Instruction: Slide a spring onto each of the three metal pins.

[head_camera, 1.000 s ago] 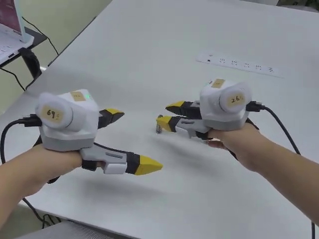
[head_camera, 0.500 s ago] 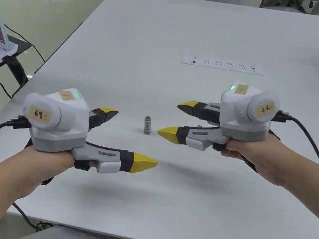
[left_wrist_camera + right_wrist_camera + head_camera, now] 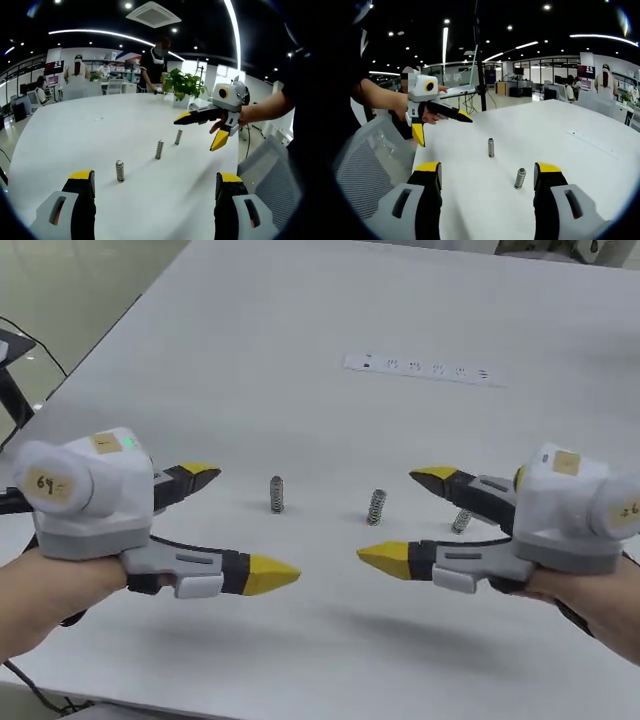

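Three small metal springs stand upright in a row on the white table [image 3: 300, 320]: left spring [image 3: 276, 494], middle spring [image 3: 376, 507], right spring [image 3: 461, 521]. No pin can be made out apart from them. My left gripper [image 3: 238, 524] hovers open in front and to the left of the left spring. My right gripper [image 3: 405, 517] hovers open, its jaws in front of the middle and right springs. In the left gripper view the springs [image 3: 119, 170] [image 3: 159, 149] [image 3: 178, 136] lie ahead, with the right gripper [image 3: 197, 134] beyond. The right gripper view shows two springs [image 3: 491, 147] [image 3: 520, 178] and the left gripper [image 3: 443, 131].
A white power strip [image 3: 425, 369] lies flat farther back on the table. The table's left edge [image 3: 110, 335] runs diagonally. A potted plant [image 3: 185, 82] and a standing person [image 3: 155, 60] are past the far end. A mesh chair [image 3: 365, 170] stands beside the table.
My right gripper has drawn back to the right from the left spring and its jaws have spread wider. The left gripper holds about still. The head view has shifted, bringing two more springs into sight.
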